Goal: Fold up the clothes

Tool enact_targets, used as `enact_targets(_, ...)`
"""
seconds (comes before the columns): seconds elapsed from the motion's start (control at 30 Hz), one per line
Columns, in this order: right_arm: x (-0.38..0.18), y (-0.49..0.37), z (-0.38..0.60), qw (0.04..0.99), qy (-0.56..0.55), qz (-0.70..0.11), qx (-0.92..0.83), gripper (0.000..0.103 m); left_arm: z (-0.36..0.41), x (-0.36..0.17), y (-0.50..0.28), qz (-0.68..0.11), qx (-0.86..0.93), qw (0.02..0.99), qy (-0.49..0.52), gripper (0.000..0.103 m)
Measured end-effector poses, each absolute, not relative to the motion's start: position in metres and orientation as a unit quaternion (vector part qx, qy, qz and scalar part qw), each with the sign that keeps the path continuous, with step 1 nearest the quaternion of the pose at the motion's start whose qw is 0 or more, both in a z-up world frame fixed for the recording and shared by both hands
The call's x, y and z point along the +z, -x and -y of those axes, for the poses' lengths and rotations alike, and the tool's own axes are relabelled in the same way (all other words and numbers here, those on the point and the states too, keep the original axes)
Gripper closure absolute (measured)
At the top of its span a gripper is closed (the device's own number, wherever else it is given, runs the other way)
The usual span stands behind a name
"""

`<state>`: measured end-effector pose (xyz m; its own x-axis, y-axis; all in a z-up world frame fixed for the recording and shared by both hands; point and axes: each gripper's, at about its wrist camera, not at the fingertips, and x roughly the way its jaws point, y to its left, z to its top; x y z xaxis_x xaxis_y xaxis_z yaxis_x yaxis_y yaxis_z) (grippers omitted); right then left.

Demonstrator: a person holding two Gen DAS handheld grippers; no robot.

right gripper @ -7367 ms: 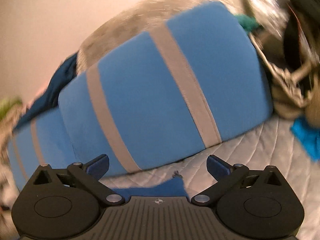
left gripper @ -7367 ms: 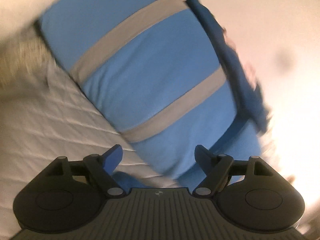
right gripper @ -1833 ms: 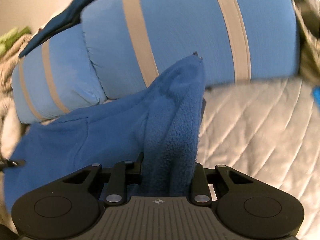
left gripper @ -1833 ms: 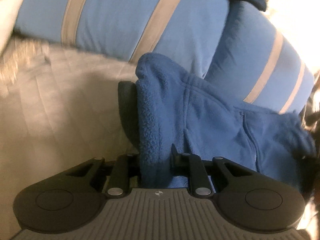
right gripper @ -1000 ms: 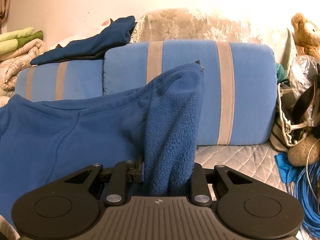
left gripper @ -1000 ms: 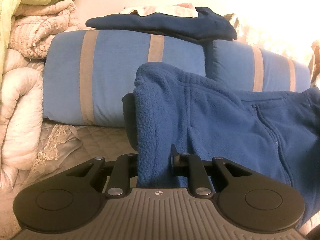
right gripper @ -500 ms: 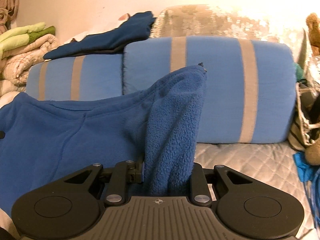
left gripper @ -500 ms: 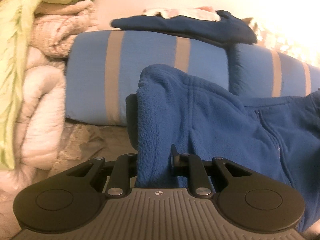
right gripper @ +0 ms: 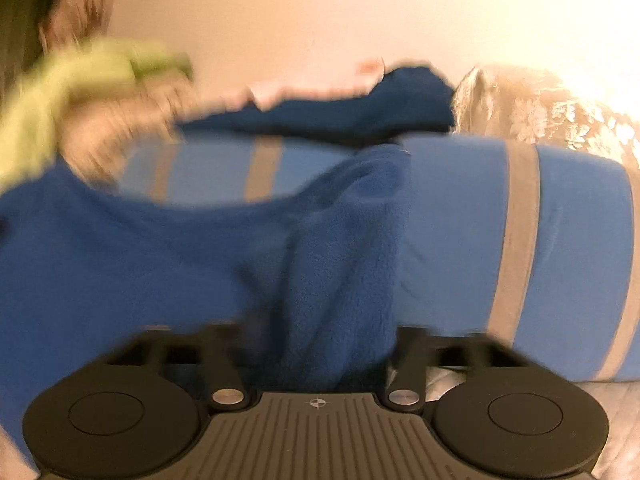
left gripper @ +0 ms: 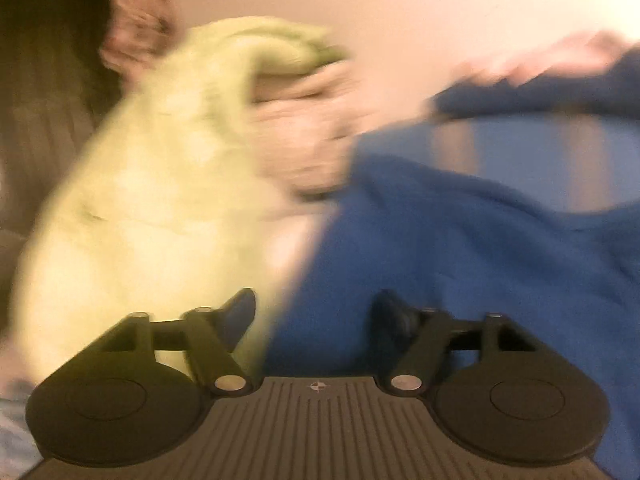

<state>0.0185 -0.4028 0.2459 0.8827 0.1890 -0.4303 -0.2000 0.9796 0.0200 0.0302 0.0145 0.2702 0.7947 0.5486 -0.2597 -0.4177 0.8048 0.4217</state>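
Observation:
A blue fleece jacket [right gripper: 168, 264] hangs spread in front of the striped blue cushions. My right gripper [right gripper: 320, 328] is shut on one bunched edge of the jacket, which stands up between its fingers. In the left wrist view the frame is blurred by motion. My left gripper [left gripper: 316, 308] has its jaws wide apart, and the jacket [left gripper: 460, 248] lies just beyond and to the right of them, not pinched.
Two blue cushions with grey stripes [right gripper: 520, 240] lean against the wall, with a dark navy garment [right gripper: 360, 112] on top. A stack of pale green and cream blankets [left gripper: 168, 208] is at the left. A floral beige cover [right gripper: 540, 108] sits behind the cushions.
My left gripper has opened and let go of the jacket edge, and has swung left toward the blanket stack. My right gripper still holds its edge and has moved slightly left.

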Motion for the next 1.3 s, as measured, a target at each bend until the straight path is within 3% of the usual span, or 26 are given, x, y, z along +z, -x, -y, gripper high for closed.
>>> enact_targets(0.1, 0.249, -0.015, 0.393, 0.978, 0.024, -0.186, 0.088, 0.0, -0.012, 0.271, -0.031, -0.168, 0.261, 0.932, -0.184, 0.026)
enact_targets(0.87, 0.271, 0.08, 0.497, 0.976, 0.028, -0.195, 0.088, 0.0, 0.063, 0.237, 0.038, -0.209, 0.001, 0.976, -0.054, 0.025)
enact_targets(1.3, 0.229, 0.126, 0.587, 0.971, 0.036, -0.235, 0.03, 0.0, 0.057, 0.162, 0.067, -0.284, -0.063, 0.957, -0.009, 0.025)
